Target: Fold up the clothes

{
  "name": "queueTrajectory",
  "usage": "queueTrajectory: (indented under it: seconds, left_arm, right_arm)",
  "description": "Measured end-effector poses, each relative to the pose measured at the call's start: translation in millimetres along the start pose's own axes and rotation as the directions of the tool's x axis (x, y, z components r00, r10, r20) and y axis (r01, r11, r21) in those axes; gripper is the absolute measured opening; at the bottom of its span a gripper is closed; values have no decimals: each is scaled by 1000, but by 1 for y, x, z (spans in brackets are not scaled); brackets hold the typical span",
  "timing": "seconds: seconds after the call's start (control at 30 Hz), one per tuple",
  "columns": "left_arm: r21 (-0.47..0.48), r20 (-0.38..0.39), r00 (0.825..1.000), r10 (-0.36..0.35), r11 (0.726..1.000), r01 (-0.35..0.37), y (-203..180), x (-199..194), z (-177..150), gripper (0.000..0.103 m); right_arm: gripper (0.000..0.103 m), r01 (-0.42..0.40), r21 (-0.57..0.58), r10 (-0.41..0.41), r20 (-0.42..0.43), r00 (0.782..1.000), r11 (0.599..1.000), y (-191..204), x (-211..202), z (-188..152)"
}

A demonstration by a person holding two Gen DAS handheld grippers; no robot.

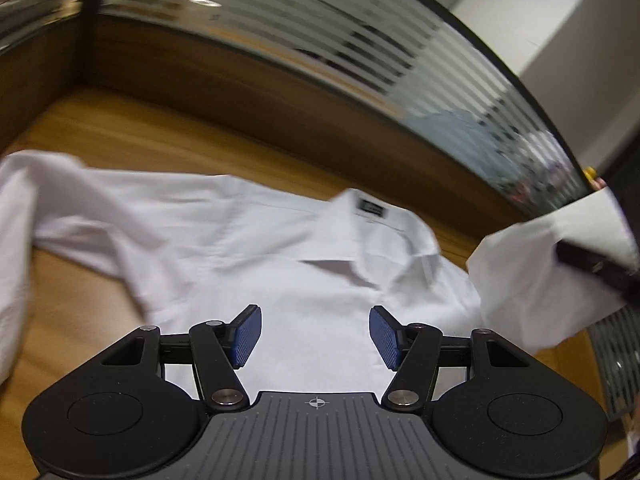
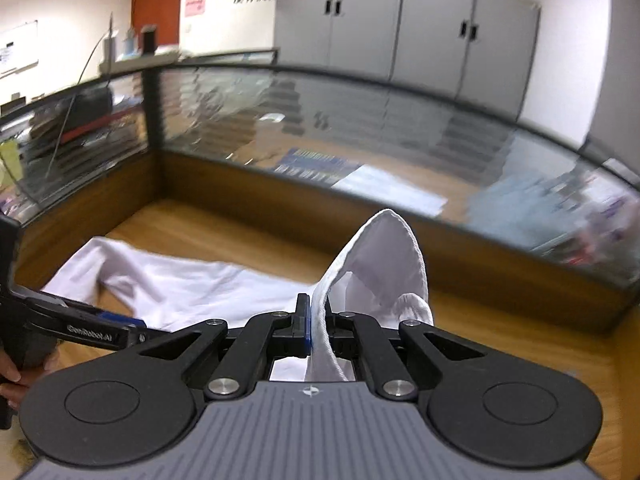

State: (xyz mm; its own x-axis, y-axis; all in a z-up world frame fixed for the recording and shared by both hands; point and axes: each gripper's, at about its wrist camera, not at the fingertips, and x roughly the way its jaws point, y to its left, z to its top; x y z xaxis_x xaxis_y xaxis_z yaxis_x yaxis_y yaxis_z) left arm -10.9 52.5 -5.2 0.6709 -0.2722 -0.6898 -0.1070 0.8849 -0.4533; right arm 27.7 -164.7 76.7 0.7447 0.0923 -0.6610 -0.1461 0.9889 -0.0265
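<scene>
white shirt (image 1: 248,248) under left gripper (image 1: 316,334), gaping | right gripper (image 2: 318,320) pinching cuff (image 2: 380,256)

White shirt (image 1: 248,240) spread flat, one cuff (image 2: 384,264) raised.

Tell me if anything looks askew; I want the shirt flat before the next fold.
The white shirt lies collar-up on the wooden desk, but its far sleeve is bent back and rumpled. The right gripper is shut on the other sleeve's cuff, lifted off the desk. The left gripper hovers open, holding nothing.
</scene>
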Motion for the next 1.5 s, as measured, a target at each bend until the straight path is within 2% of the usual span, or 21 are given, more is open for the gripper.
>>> queueTrajectory:
  seconds: [0.1, 0.13, 0.17, 0.2, 0.23, 0.27, 0.33, 0.37, 0.5, 0.6, 0.77, 0.87, 0.93, 1.07, 1.13, 1.23, 1.3, 1.33, 1.37, 1.5]
  left_arm:
    - [-39, 5, 999, 44, 998, -44, 20, -9, -7, 63]
    - [-49, 2, 999, 54, 997, -54, 25, -10, -9, 63]
    - [-60, 0, 998, 61, 996, -61, 29, -12, -12, 62]
    - [-68, -3, 998, 69, 995, -69, 32, -12, -14, 62]
    - [-77, -6, 997, 78, 994, -78, 34, -11, -16, 62]
    - [-83, -13, 997, 78, 993, -79, 36, -10, -17, 62]
    - [-92, -28, 996, 80, 992, -82, 40, -7, -21, 62]
    - [-94, -35, 996, 81, 992, -84, 42, -6, -23, 62]
    - [-86, -71, 995, 73, 993, -79, 39, 7, -27, 62]
    - [-74, -102, 993, 62, 995, -69, 35, 18, -31, 64]
    - [-43, -172, 984, 37, 998, -46, 27, 38, -43, 67]
    - [-41, -241, 970, 1, 999, -12, 23, 51, -51, 67]
    - [-40, -274, 962, -16, 999, 5, 19, 58, -56, 67]
    - [-28, -318, 947, -42, 999, 34, 11, 71, -65, 66]
    - [-35, -310, 950, -48, 999, 39, 10, 75, -67, 64]
    - [-47, -297, 953, -57, 998, 45, 7, 81, -68, 46]
    - [-54, -288, 956, -63, 997, 50, 5, 84, -69, 19]
    - [-58, -283, 957, -66, 997, 52, 4, 86, -70, 12]
    - [-56, -258, 964, -60, 997, 47, 3, 83, -68, 9]
    - [-15, -164, 986, -17, 1000, 15, 0, 62, -46, 8]
  right_arm:
    - [5, -67, -6, 67, -38, 997, 998, 44, 32, -2]
    - [12, -89, -7, 89, -51, 995, 996, 59, 43, -3]
    - [31, -116, -3, 115, -69, 991, 993, 70, 53, -5]
    - [42, -151, 15, 152, -96, 984, 988, 71, 61, -10]
    - [62, -186, 34, 189, -118, 975, 982, 73, 68, -14]
    - [77, -224, 51, 228, -126, 965, 973, 72, 69, -17]
    - [94, -282, 54, 286, -118, 951, 958, 73, 64, -18]
    - [99, -301, 46, 305, -114, 946, 952, 73, 58, -18]
    - [102, -343, 34, 345, -117, 931, 939, 64, 34, -15]
    - [102, -319, 39, 322, -110, 940, 947, 51, 17, -18]
    - [102, -195, 73, 203, -129, 971, 978, 18, 0, -40]
    - [102, -106, 91, 121, -177, 977, 990, 1, 2, -63]
    - [102, -60, 110, 82, -215, 973, 992, -10, 7, -82]
    - [102, 46, 206, 20, -308, 951, 978, -40, 20, -126]
    - [102, 85, 251, 4, -337, 942, 964, -50, 24, -147]
    - [102, 141, 306, -19, -370, 929, 942, -61, 29, -177]
    - [102, 170, 320, -36, -386, 922, 932, -65, 32, -192]
    - [102, 183, 321, -45, -393, 918, 929, -66, 34, -198]
    - [102, 192, 319, -52, -399, 915, 928, -66, 35, -202]
    - [102, 215, 299, -80, -406, 910, 930, -68, 35, -208]
